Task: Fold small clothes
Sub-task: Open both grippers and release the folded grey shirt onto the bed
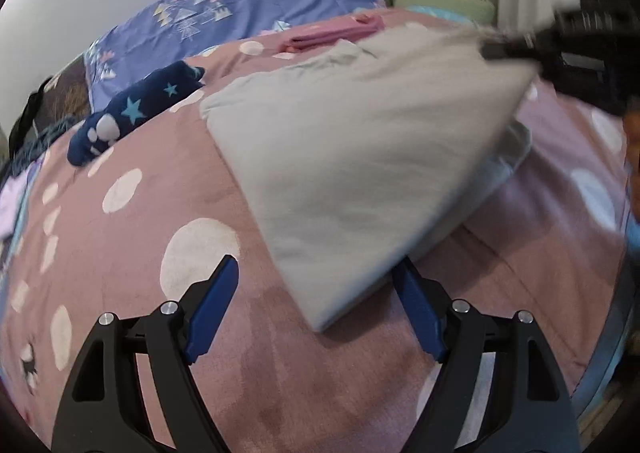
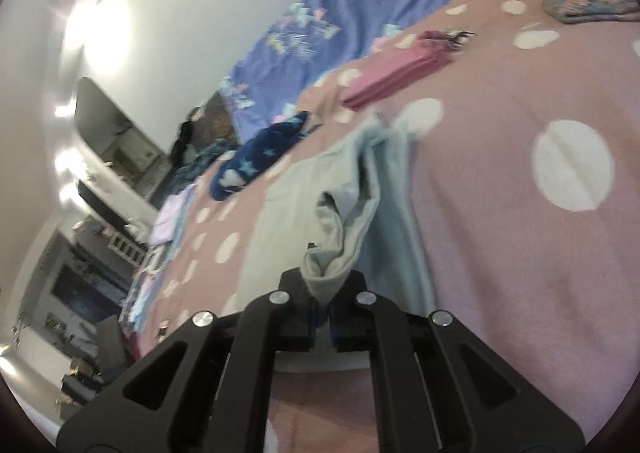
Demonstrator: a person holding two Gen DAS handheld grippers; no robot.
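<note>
The pale grey garment [image 1: 352, 157] lies on the pink dotted bed [image 1: 120, 253], its long axis running from the left claw [image 1: 316, 313], open and empty just beside its near corner, up to the right claw [image 2: 322, 303], clamped on its raised far corner; no readable writing

The right gripper [image 2: 322, 305] is pinching a bunched corner of the pale grey-green garment [image 2: 344, 189], which is trailing away from it across the pink dotted blanket [image 2: 500, 213]. Beyond the garment, a folded pink cloth [image 2: 394, 79] is lying on the blanket, and a navy star-patterned piece [image 2: 256, 157] is sitting to the garment's left.
</note>
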